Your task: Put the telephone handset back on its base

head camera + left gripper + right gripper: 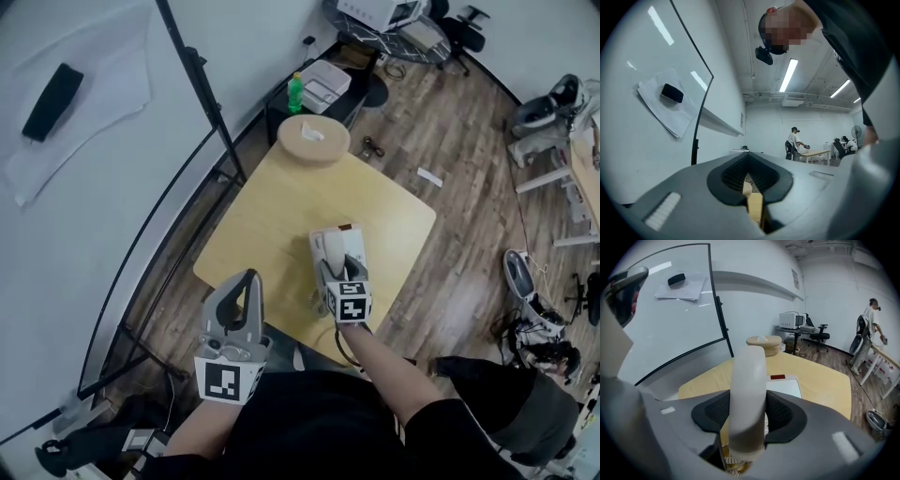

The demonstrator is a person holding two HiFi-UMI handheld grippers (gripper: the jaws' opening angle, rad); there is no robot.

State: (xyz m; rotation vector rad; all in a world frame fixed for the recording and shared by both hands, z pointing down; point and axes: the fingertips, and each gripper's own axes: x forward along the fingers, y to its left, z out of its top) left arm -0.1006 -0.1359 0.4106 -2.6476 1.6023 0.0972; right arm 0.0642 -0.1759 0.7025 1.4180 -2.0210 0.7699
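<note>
A white telephone base (328, 246) sits near the front of the yellow table (281, 211). In the right gripper view the base (786, 386) lies just beyond the jaws, with a red label (777, 377) at its far edge. My right gripper (339, 269) is shut on the white handset (748, 394), which stands upright between the jaws over the base's near side. A coiled cord (735, 467) hangs under it. My left gripper (247, 281) hovers off the table's near left corner, shut and empty (751, 161), pointing away from the phone.
A round tan box (313, 139) stands at the table's far corner. A whiteboard (75, 141) on a black stand (211, 103) runs along the table's left side. Behind are a green bottle (295, 93) on a low shelf and an office chair (819, 337).
</note>
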